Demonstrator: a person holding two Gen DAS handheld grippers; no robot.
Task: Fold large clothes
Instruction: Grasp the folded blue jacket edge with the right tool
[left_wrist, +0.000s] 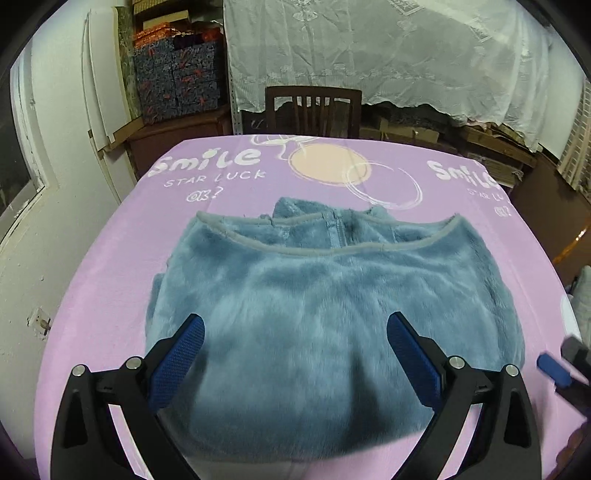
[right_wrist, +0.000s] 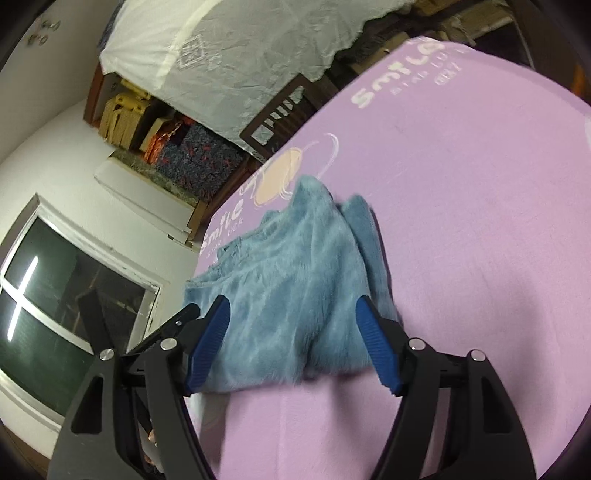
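A fluffy blue garment (left_wrist: 314, 295) lies folded on the table's purple cloth (left_wrist: 110, 258), its grey-trimmed hem and zipper toward the far side. My left gripper (left_wrist: 295, 326) hovers over the garment's near part, jaws wide open with nothing held between the blue pads (left_wrist: 181, 350). In the right wrist view the same garment (right_wrist: 295, 258) lies ahead, bunched toward a far corner. My right gripper (right_wrist: 292, 304) stands open above its near edge, pads apart and not pressing on the fabric. A blue pad of the right gripper (left_wrist: 552, 367) shows at the right edge of the left wrist view.
A dark wooden chair (left_wrist: 313, 110) stands behind the table's far edge. Patterned boxes (left_wrist: 177, 77) are stacked at the back left, and a white lace sheet (left_wrist: 388, 55) covers shelving behind. A window (right_wrist: 55, 295) is on the left wall. Bare purple cloth (right_wrist: 480, 221) spreads right of the garment.
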